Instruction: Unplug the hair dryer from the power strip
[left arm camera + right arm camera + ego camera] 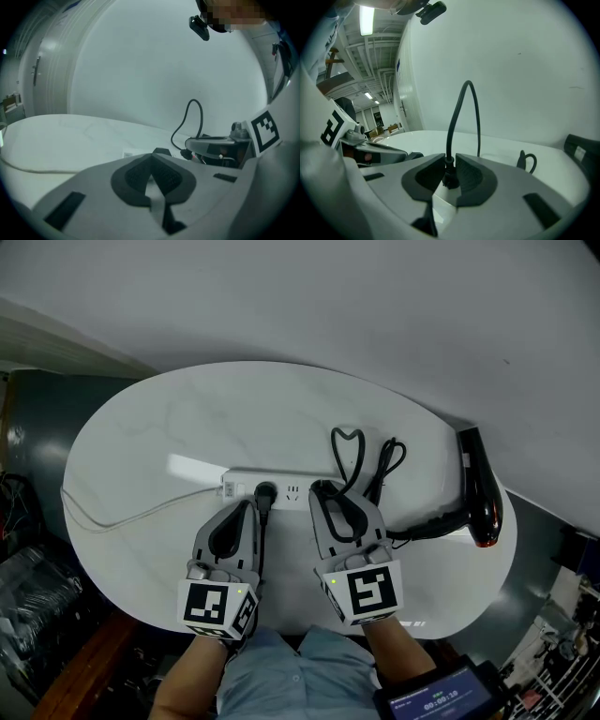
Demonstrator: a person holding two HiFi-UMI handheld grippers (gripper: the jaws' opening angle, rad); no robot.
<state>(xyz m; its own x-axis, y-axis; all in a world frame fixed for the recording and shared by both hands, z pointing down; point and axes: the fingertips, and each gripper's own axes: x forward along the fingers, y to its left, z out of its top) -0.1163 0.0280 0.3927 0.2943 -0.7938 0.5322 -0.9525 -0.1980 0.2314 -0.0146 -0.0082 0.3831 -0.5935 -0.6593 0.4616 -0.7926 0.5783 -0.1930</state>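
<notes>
**Right tongs clenched on the plug, not yet drawn**

Right gripper [449, 161]: jaws pinched on the neck of the black plug [450, 177], where the cord [457, 112] leaves it and loops up. Pads press both sides. The plug looks seated in the power strip [286, 479].

Left gripper [151, 157]: jaws together, nothing between them. Tips sit at the strip's near edge, beside a second black plug [265, 493]. Contact with the strip: cannot tell.

Risks, as judged:
- The strip is light and loose on the table [187, 418]. If the left tongs do not bear down on it, a pull may lift or drag it with the plug.
- The grip sits high, near the cord. A hard tug could slide the pads onto the cord and strain it.
- A slanted pull could bind the pins.

The hair dryer [483, 493] lies at the table's right edge, well apart from both tongs. Its cord coils behind the strip.
</notes>
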